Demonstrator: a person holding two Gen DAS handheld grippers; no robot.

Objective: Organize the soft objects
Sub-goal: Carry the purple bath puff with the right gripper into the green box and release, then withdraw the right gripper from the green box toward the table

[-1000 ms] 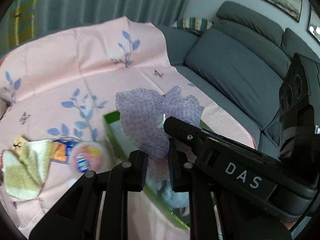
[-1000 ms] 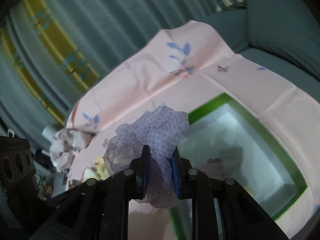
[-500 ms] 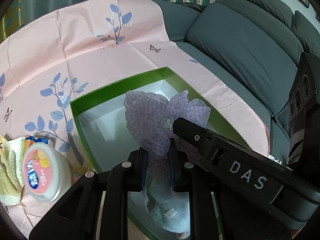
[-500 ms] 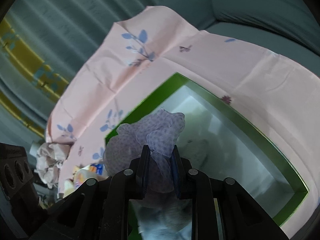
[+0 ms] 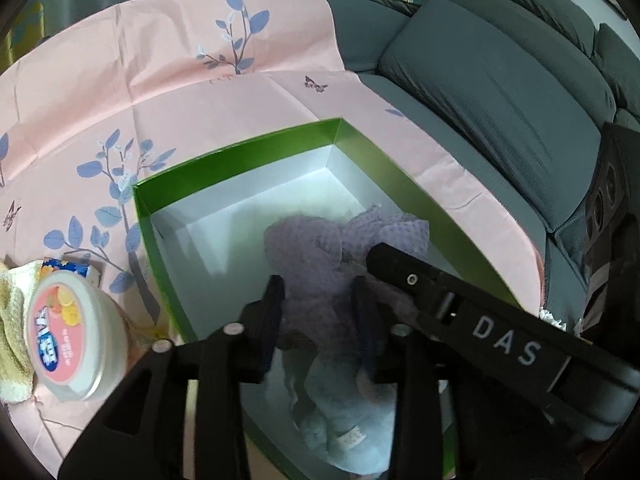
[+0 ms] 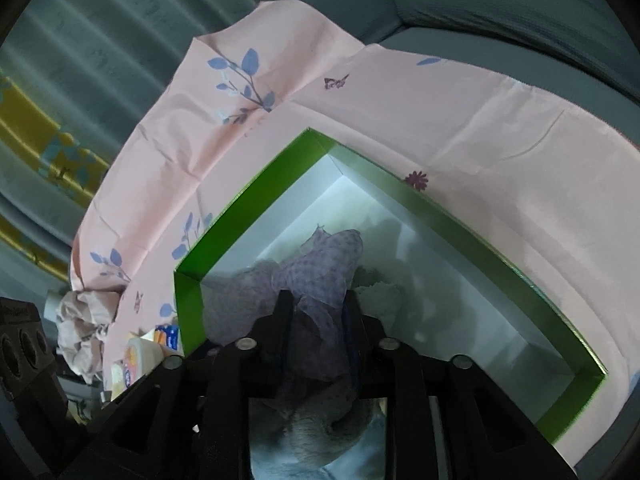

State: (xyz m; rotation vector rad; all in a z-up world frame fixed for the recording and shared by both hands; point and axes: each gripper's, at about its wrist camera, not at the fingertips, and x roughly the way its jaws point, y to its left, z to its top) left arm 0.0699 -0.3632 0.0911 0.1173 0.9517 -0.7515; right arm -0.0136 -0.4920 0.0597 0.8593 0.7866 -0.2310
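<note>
A purple dotted mesh cloth (image 5: 304, 248) rests inside the green box (image 5: 240, 152), which has a white inside. My left gripper (image 5: 316, 300) straddles it, jaws opening, the cloth loose between them. From the right, the black housing of the right gripper (image 5: 480, 320) reaches in to the same cloth. In the right wrist view the cloth (image 6: 320, 264) bunches between the fingers of my right gripper (image 6: 318, 312), whose jaws are also opening, low inside the box (image 6: 248, 200). A light blue soft item (image 5: 344, 432) lies on the box floor under the cloth.
Left of the box stand a round tub with a pink lid (image 5: 68, 328), a yellow towel (image 5: 12, 320) and a blue packet (image 5: 68, 268), all on a pink floral sheet (image 5: 160, 80). A grey sofa (image 5: 500, 80) is on the right. A crumpled pale cloth (image 6: 80, 332) lies far left.
Both grippers came down with the purple cloth from above the box into it. Both pairs of jaws have widened around the cloth, the left more than the right.
</note>
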